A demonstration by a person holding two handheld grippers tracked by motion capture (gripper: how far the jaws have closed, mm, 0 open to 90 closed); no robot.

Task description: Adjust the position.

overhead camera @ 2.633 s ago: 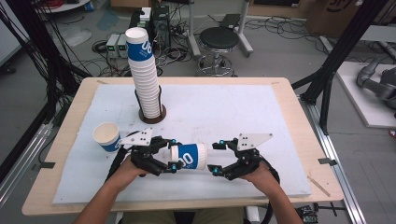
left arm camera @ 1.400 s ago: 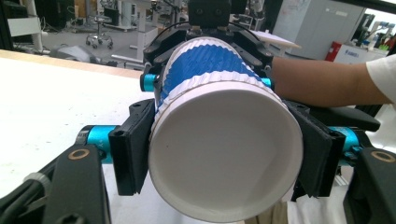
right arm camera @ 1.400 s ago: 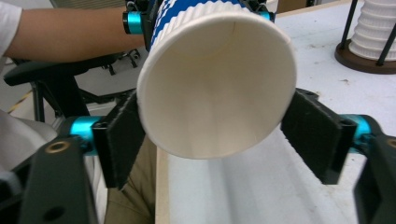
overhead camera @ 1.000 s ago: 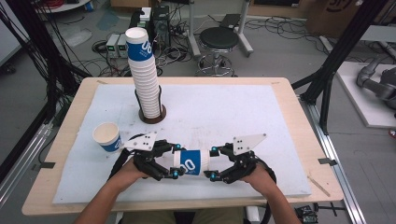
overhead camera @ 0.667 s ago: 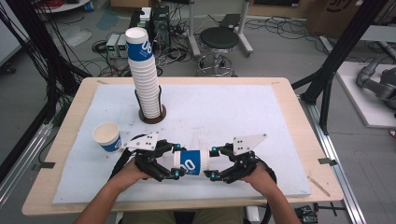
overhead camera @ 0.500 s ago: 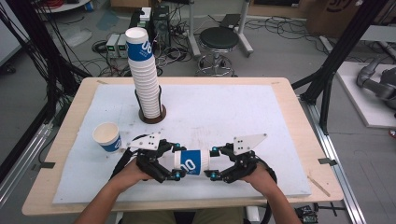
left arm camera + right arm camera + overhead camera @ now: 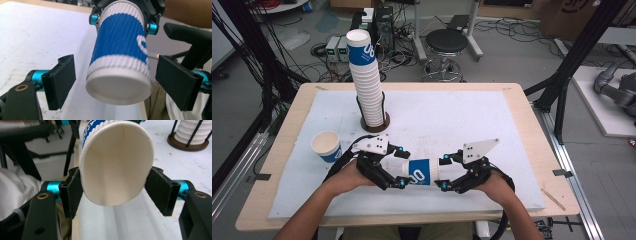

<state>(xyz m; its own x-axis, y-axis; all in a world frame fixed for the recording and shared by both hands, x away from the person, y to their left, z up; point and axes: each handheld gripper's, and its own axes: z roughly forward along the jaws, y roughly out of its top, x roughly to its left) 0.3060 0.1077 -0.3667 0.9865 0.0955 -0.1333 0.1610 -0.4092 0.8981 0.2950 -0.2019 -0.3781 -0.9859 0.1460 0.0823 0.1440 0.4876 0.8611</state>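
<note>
A person at a table holds a blue-and-white paper cup (image 7: 421, 171) sideways between two hand-held grippers, just above the white mat (image 7: 452, 115) near the table's front edge. The right gripper (image 7: 445, 173) clamps the cup at its open mouth: in the right gripper view both black pads press the rim (image 7: 115, 165) from either side, squeezing it slightly oval, with the pale inside of the cup facing the camera. The left gripper (image 7: 400, 167) stands at the cup's base end with its jaws apart; they have just been opening, and in the left gripper view the cup's white bottom (image 7: 119, 85) hangs between the two pads with a clear gap on each side, so that nothing is gripped there. The cup lies between the two tools, its base toward the left gripper and its mouth toward the right one. Beyond the left gripper, a tall stack of matching cups (image 7: 364, 80) rises from a round dark holder (image 7: 375, 124) on the mat. Off to the left gripper's outer side, a single cup (image 7: 326, 146) stands upright on its own, well apart from the held one.
</note>
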